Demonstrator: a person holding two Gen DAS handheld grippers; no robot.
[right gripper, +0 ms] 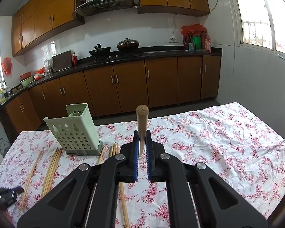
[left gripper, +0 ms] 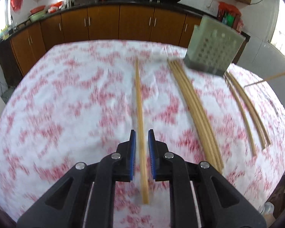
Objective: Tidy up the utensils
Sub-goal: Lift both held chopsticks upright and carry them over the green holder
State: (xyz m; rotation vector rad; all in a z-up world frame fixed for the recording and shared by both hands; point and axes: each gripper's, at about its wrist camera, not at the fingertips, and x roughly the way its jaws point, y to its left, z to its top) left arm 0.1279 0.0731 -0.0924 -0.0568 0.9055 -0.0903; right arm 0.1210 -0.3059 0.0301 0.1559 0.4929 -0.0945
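Note:
My left gripper hovers low over a pair of wooden chopsticks on the flowered tablecloth; its jaws are apart on either side of them without touching. A bundle of chopsticks and another pair lie to the right. The pale green perforated utensil holder stands at the far right. My right gripper is shut on a chopstick that points up and forward, raised above the table. The holder stands to its left, with chopsticks lying around it.
The table has a white cloth with red flowers; its far edge faces brown kitchen cabinets. My left gripper shows at the lower left of the right wrist view. Woks and bottles stand on the black counter.

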